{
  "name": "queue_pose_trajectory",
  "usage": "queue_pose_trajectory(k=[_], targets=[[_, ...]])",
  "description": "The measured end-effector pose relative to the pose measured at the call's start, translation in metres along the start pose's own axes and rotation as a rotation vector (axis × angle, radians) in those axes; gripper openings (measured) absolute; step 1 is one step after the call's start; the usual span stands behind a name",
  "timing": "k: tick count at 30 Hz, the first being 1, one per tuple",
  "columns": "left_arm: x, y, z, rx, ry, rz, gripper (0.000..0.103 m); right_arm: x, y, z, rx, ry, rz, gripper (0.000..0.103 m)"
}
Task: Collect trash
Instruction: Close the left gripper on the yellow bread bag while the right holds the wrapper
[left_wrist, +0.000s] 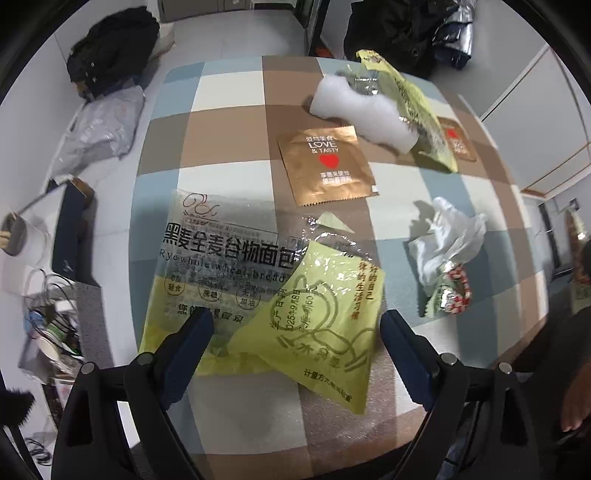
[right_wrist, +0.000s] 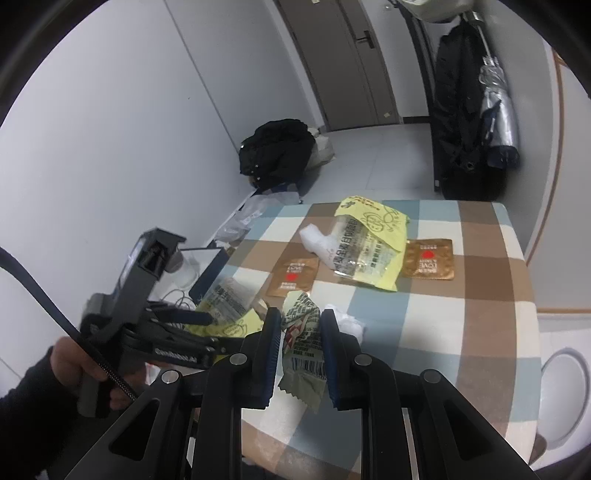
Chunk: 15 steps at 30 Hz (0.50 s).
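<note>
Left wrist view
Left gripper (left_wrist: 295, 332): jaws spread wide and released, pointing steeply down at the table; nothing is pressed between them.
Bread bag (left_wrist: 221, 258): clear and yellow, lies flat on the checked cloth (left_wrist: 229, 122), directly under and between the two fingers; one corner is folded over so a yellow flap (left_wrist: 317, 314) faces up.
Gold sachet (left_wrist: 325, 162): flat on the cloth, just beyond the bread bag, with a red heart on it.
Foam piece (left_wrist: 354, 107): white, beyond the gold sachet, touching a second yellow bag (left_wrist: 417, 110) that lies partly over it.
Second sachet (left_wrist: 456, 142): gold, mostly hidden behind the second yellow bag.
White plastic (left_wrist: 450, 240): crumpled, to the right of the bread bag, apart from it.
Small wrapper (left_wrist: 450, 295): greenish with red and white, touching the white plastic.
Floor at left: a black jacket (left_wrist: 110, 51) and a grey plastic bag (left_wrist: 99, 129).

Right wrist view
Right gripper (right_wrist: 298, 347): jaws narrowed and grasping the small wrapper (right_wrist: 304, 347), which stands crumpled between the pads, its barcode showing.
Left gripper (right_wrist: 192, 325): seen at the left, held by a hand (right_wrist: 85, 365) in a dark sleeve, above the bread bag (right_wrist: 229, 299).
Table: the two gold sachets lie either side of the second yellow bag (right_wrist: 373, 243); the foam piece (right_wrist: 317, 240) is beside it.
White plastic (right_wrist: 351, 325): on the cloth just behind the right finger.
</note>
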<state>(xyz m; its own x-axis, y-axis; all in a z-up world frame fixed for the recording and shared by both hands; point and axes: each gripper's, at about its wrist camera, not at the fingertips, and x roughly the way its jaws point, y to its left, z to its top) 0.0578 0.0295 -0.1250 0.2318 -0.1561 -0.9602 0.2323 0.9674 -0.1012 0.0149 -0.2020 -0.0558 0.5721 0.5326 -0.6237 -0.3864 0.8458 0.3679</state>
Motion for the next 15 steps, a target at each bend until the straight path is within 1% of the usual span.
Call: queue_pose_trajectory(k=[3,5,9,10,12,13,15], targets=[[0.005,-0.010,-0.002,0.069,0.004,0.077,0.090,-0.003,-0.006,-0.001,0.021,-0.008,0.004,0.021],[0.006,-0.016,-0.004,0.113,-0.004,0.111,0.091,-0.005,-0.008,-0.001,0.026,-0.012,0.006,0.021],[0.003,-0.010,-0.007,0.098,-0.015,0.098,0.091,-0.009,-0.012,-0.002,0.034,-0.025,0.011,0.021],[0.003,-0.012,-0.006,0.099,-0.016,0.100,0.088,-0.009,-0.013,-0.002,0.038,-0.027,0.012,0.021],[0.002,-0.010,-0.007,0.101,-0.026,0.103,0.080,-0.010,-0.014,-0.003,0.044,-0.032,0.014,0.021],[0.001,-0.010,-0.007,0.096,-0.032,0.102,0.073,-0.010,-0.015,-0.003,0.047,-0.033,0.015,0.021],[-0.001,-0.013,-0.004,0.082,-0.042,0.069,0.061,-0.011,-0.016,-0.003,0.051,-0.034,0.021,0.021]])
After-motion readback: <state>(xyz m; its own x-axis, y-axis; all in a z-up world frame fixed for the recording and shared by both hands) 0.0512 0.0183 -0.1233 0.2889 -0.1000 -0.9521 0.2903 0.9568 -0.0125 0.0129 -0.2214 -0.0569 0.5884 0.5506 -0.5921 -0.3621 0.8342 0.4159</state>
